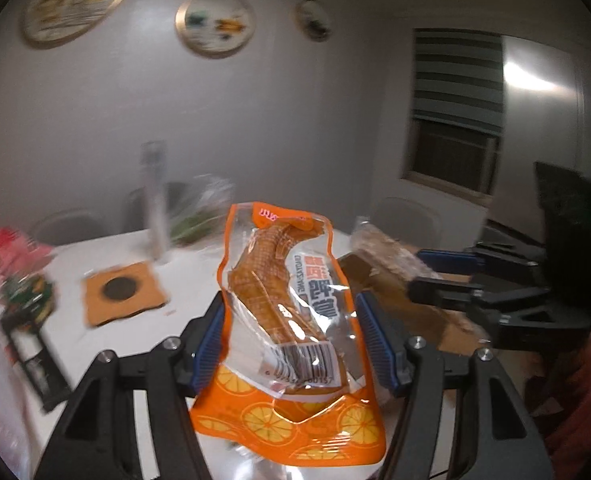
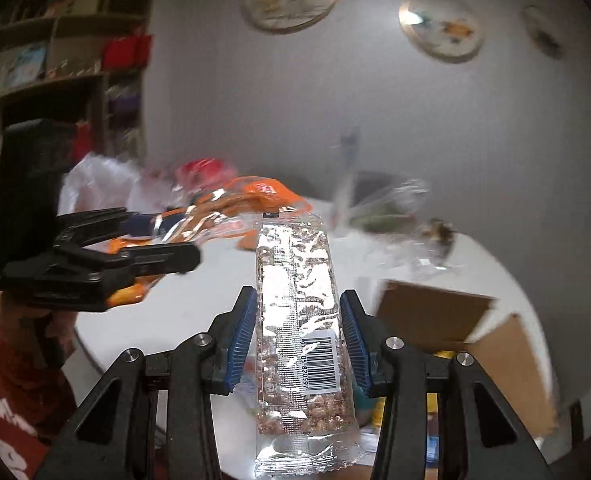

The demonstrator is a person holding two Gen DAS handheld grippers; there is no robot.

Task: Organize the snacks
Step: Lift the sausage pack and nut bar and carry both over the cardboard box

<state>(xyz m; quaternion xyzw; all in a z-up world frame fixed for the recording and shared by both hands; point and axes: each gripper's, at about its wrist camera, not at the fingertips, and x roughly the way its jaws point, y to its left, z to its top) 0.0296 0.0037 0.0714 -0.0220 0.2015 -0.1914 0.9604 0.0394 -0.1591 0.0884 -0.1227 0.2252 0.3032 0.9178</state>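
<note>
White table (image 1: 199, 280); left tool (image 1: 289, 344) grips one orange pouch (image 1: 283, 320), right tool (image 2: 297, 332) one clear bar (image 2: 299, 320).

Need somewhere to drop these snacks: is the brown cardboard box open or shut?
Open. In the right wrist view the brown cardboard box has its flaps up, with yellow packaging visible inside.
</note>
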